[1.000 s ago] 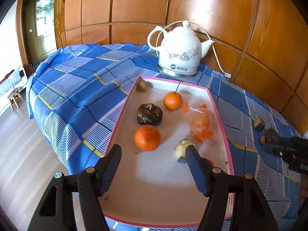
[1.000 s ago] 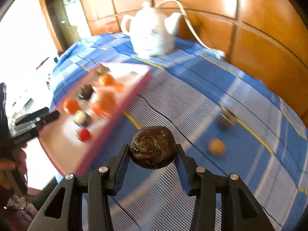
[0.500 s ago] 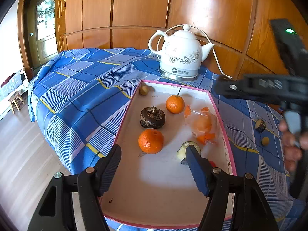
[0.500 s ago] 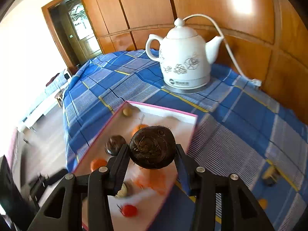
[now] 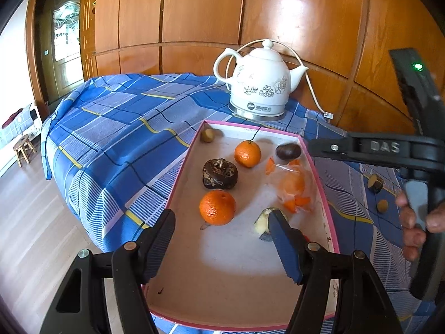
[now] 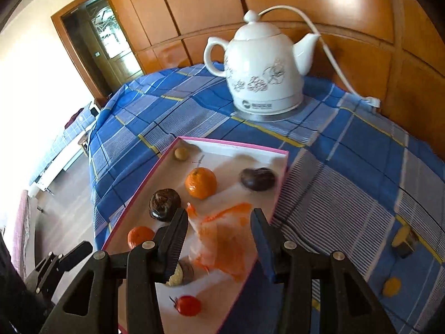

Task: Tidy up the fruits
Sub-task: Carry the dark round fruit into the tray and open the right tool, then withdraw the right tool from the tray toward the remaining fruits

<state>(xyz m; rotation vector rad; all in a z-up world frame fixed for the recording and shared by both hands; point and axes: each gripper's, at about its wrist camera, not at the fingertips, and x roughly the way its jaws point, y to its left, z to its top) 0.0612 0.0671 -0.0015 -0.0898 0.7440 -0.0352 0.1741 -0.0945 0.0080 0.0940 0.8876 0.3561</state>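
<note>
Hanging over the pink tray [image 6: 281, 172], both grippers are open and hold nothing: right gripper [image 6: 218, 236], left gripper [image 5: 222, 239]. A dark fruit [image 6: 258, 178] sits inside.

A sec ago the right hand-held gripper [image 6: 218, 239] was clamped on a dark round fruit [image 6: 258, 178] out over the blue cloth, off to the side of the pink-edged tray [image 6: 281, 178]. It swung across to the tray w/ the fruit held between the fingers. Now its jaws stand apart w/ nothing between them, and that fruit lies in the tray's far right corner, just beside the stemmed orange [image 6: 200, 182]. In the left view the right hand-held gripper has come in from the right, above the tray's edge.
</note>
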